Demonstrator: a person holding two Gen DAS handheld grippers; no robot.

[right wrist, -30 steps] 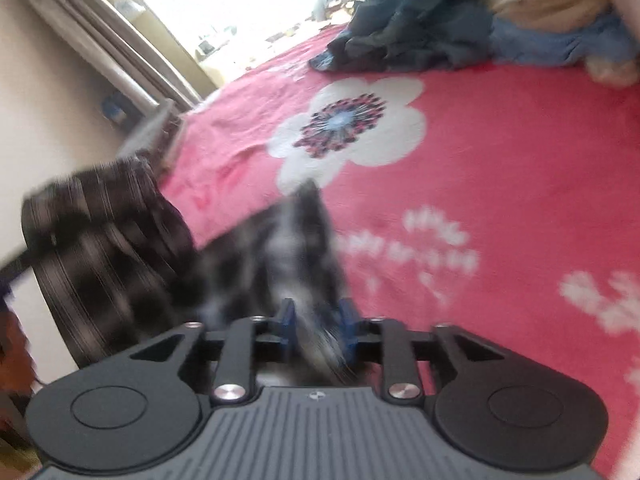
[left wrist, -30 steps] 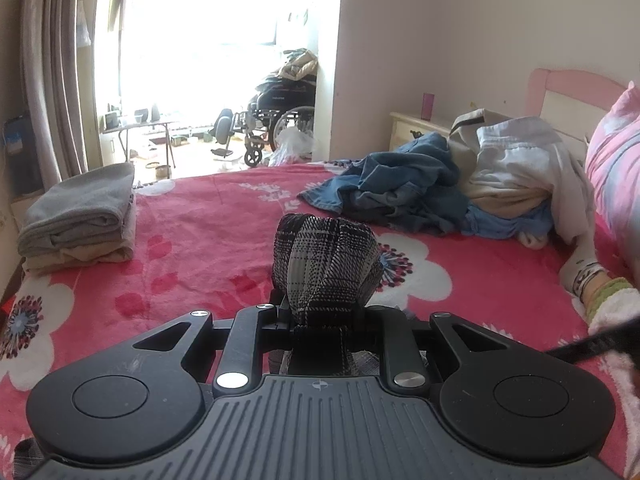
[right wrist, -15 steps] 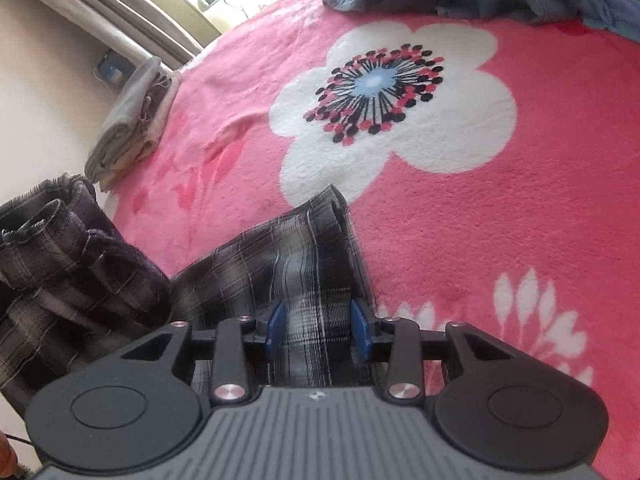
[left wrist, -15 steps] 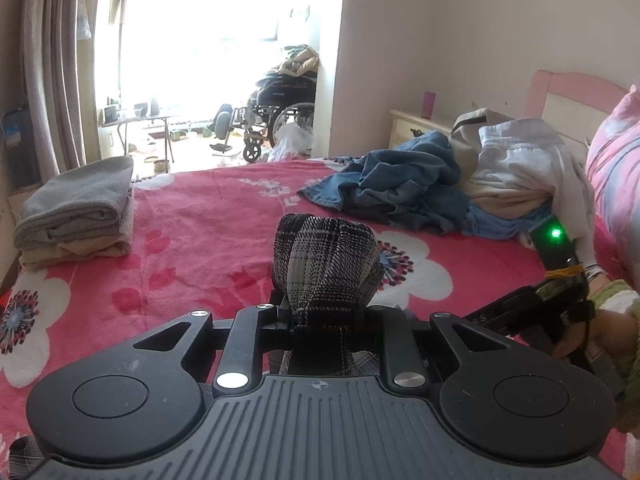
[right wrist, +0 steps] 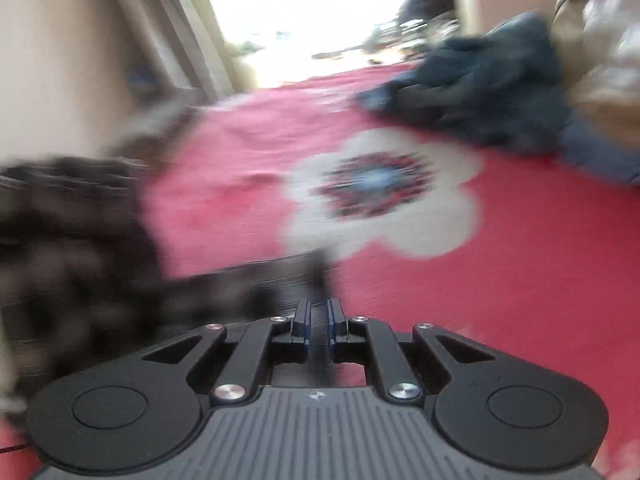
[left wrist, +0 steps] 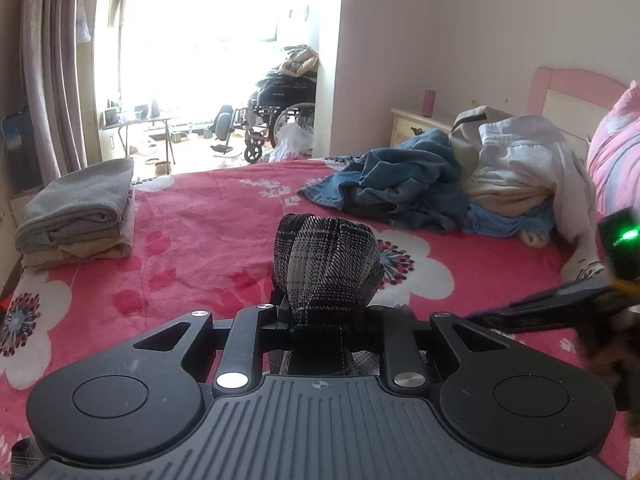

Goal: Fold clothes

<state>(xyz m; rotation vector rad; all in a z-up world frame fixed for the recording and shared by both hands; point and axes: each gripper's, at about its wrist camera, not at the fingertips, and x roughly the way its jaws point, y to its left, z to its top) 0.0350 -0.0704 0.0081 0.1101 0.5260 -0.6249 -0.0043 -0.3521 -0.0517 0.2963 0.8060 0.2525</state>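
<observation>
The left gripper [left wrist: 322,320] is clamped on a bunched fold of the plaid garment [left wrist: 326,258], which bulges up in a rounded wad above its fingers and hangs down dark between them; more of the cloth shows just below, against the red flowered blanket [left wrist: 200,236]. The right gripper [right wrist: 319,320] points down at the same blanket [right wrist: 500,280], its blue-edged jaws nearly together and closing; the right wrist view is badly blurred, but a dark edge of the plaid garment [right wrist: 280,280] runs in from the left to the fingertips, and a thin dark strip shows in the narrow gap between the pads, so it seems to be pinching the cloth's edge. The rest of that garment is a dark smear at the left of that view. In the left wrist view the right gripper [left wrist: 560,308] comes in from the right edge, low over the blanket, with a green light on a small black unit above it. At the far left of the bed lies a folded stack [left wrist: 80,216], grey on top of beige. Across the bed, near the pink headboard [left wrist: 576,84], sits an unfolded pile [left wrist: 452,184] of blue denim, beige and white clothes. A wheelchair [left wrist: 276,116] stands beyond the bed by the bright window.
</observation>
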